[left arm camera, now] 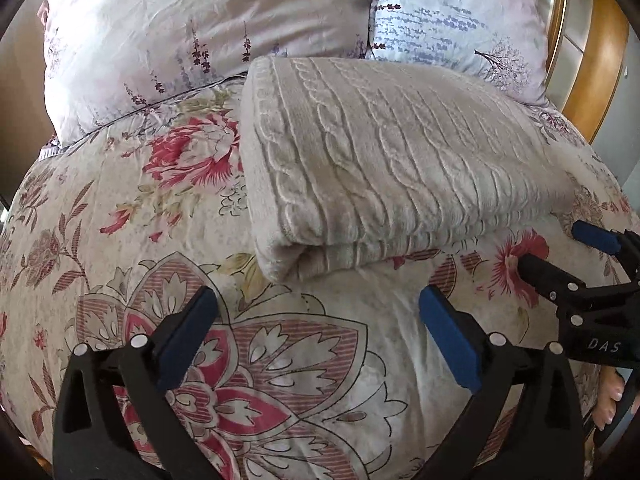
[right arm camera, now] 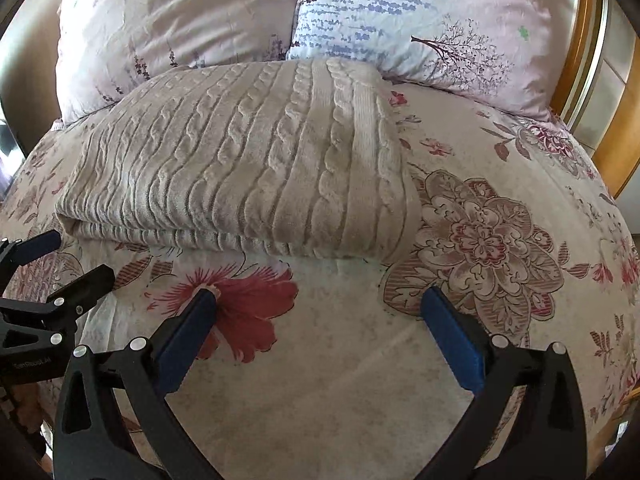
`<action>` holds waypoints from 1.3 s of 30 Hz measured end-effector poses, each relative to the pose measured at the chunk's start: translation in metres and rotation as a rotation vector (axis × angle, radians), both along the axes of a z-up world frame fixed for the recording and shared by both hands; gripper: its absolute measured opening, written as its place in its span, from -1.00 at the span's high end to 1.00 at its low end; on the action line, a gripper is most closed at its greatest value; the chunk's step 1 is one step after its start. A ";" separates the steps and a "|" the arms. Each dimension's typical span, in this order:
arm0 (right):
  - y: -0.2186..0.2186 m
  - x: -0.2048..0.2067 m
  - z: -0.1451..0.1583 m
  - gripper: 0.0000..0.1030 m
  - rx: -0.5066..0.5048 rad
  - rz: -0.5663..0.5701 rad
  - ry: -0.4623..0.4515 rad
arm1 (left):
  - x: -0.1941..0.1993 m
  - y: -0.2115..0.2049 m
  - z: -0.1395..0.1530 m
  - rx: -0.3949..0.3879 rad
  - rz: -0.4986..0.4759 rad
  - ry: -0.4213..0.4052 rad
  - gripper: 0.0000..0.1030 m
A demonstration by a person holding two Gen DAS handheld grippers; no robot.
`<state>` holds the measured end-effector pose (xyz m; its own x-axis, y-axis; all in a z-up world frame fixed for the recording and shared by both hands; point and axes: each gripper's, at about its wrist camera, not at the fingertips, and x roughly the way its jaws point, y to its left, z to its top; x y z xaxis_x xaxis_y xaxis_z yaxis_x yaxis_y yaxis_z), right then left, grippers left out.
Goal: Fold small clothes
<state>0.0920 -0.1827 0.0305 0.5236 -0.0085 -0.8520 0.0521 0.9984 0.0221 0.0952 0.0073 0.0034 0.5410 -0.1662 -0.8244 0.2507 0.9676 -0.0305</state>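
Cable-knit cream garment (left arm camera: pixel 384 168) lies folded on the floral bedspread (left arm camera: pixel 120 240) below two pillows (left arm camera: pixel 192 32), at 12 o'clock from both tools; left gripper (left arm camera: pixel 318 300) and right gripper (right arm camera: pixel 320 300) hover near its front edge, jaws apart, gripping nothing.

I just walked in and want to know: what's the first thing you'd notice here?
A thick cream knitted sweater, folded into a neat block, sits on the flowery bedspread. Behind it two pale pillows lean at the head of the bed. In front, the left gripper and right gripper both hover open, touching nothing.
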 end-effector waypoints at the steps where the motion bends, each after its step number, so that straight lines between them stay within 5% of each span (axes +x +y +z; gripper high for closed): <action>1: 0.000 0.000 0.000 -0.97 0.000 0.003 0.000 | 0.000 0.000 0.000 0.000 0.002 0.000 -0.97; 39: 0.000 0.001 -0.001 -0.97 0.001 0.016 0.000 | 0.000 0.000 0.000 0.002 0.005 -0.001 -0.97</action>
<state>0.0928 -0.1828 0.0300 0.5232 0.0008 -0.8522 0.0364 0.9991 0.0232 0.0950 0.0074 0.0033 0.5423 -0.1618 -0.8244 0.2456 0.9689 -0.0286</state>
